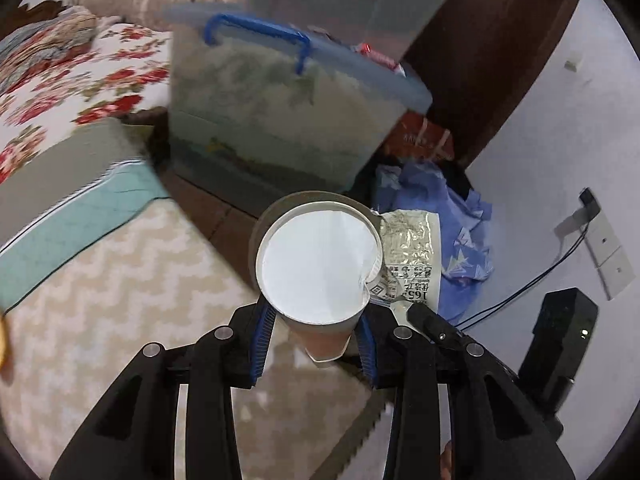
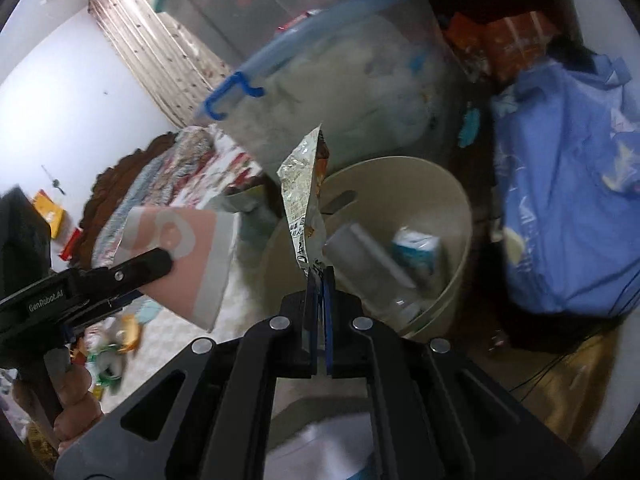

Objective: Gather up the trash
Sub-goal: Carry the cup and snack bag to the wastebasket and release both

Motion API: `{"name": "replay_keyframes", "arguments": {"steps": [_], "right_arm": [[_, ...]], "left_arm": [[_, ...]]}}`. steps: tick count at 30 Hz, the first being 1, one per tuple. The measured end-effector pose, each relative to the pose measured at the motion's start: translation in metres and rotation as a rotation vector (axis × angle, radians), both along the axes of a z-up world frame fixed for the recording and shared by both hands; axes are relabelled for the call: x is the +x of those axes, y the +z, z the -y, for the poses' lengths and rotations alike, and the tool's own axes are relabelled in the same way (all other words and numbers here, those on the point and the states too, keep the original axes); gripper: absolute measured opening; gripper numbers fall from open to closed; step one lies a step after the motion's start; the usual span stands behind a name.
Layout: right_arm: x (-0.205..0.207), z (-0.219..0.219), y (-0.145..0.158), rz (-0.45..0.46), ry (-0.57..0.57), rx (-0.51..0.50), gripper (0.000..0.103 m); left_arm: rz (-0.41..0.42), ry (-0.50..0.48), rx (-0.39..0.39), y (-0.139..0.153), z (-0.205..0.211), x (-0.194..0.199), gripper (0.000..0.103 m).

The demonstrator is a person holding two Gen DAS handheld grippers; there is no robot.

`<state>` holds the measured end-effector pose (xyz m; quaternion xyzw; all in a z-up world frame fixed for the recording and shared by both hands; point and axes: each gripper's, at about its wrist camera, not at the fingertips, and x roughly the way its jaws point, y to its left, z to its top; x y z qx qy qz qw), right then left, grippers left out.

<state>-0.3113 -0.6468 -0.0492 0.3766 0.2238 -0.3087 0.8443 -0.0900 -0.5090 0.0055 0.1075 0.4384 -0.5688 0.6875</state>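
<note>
My left gripper (image 1: 316, 320) is shut on a paper cup (image 1: 316, 264), pink and white outside, white and empty inside, its rim dented on the right. Just behind the cup shows the rim of a beige bin (image 1: 272, 216). My right gripper (image 2: 319, 276) is shut on the lower end of a silver foil wrapper (image 2: 300, 196), which stands up over the near rim of the bin (image 2: 452, 200). A clear bottle (image 2: 372, 264) and a small carton (image 2: 418, 254) lie in the bin. The left gripper (image 2: 160, 268) holds the cup (image 2: 188, 268) left of the bin.
Clear storage boxes with blue lids (image 1: 280, 120) stack behind the bin. A blue cloth bundle (image 2: 560, 200) lies to its right, a bed with a floral blanket (image 1: 80, 72) to the left. Loose litter (image 2: 116, 344) lies on the zigzag rug (image 1: 140, 300). A cable (image 1: 540, 276) runs along the wall.
</note>
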Motion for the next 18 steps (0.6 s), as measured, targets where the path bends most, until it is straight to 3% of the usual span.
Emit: {"name": "replay_keyframes", "arguments": {"steps": [4, 6, 10, 12, 13, 14, 15, 18], "right_arm": [[0.008, 0.02, -0.016, -0.017, 0.014, 0.055, 0.008], [0.009, 0.028, -0.027, 0.014, 0.027, 0.12, 0.008], [0.011, 0.032, -0.037, 0.039, 0.031, 0.171, 0.01], [0.013, 0.029, -0.037, 0.036, 0.034, 0.162, 0.025], [0.013, 0.027, -0.036, 0.03, 0.027, 0.153, 0.06], [0.012, 0.025, -0.033, 0.029, 0.016, 0.137, 0.082], [0.008, 0.02, -0.023, 0.042, -0.021, 0.075, 0.085], [0.011, 0.01, -0.011, 0.019, -0.017, 0.04, 0.085]], "left_arm": [[0.015, 0.007, 0.044, -0.019, 0.033, -0.005, 0.039], [0.024, 0.018, 0.08, -0.031, 0.044, -0.004, 0.056], [0.018, 0.022, 0.121, -0.042, 0.047, 0.001, 0.062], [0.02, 0.037, 0.102, -0.036, 0.036, 0.005, 0.066], [0.015, 0.041, 0.092, -0.033, 0.031, 0.006, 0.066], [0.007, 0.046, 0.08, -0.028, 0.025, 0.008, 0.067], [-0.01, 0.057, 0.059, -0.021, 0.014, 0.012, 0.068], [-0.032, 0.083, 0.01, -0.003, -0.016, 0.02, 0.068]]}}
